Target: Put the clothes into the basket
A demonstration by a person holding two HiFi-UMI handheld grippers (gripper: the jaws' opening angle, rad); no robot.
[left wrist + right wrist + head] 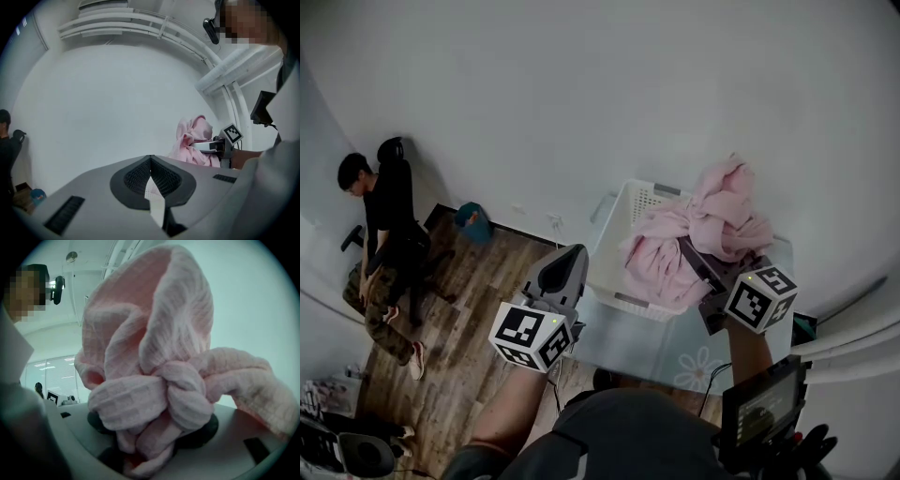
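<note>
We note a plain white wall across the far side. Dark wood-plank floor at left. A person sits on a black chair against the wall, with a teal bin to the right. Pale flower-printed table near.

light: even, diffuse | shadows: faint | edges: fisheye bend, black vignette | pink cloth base: soft
</note>
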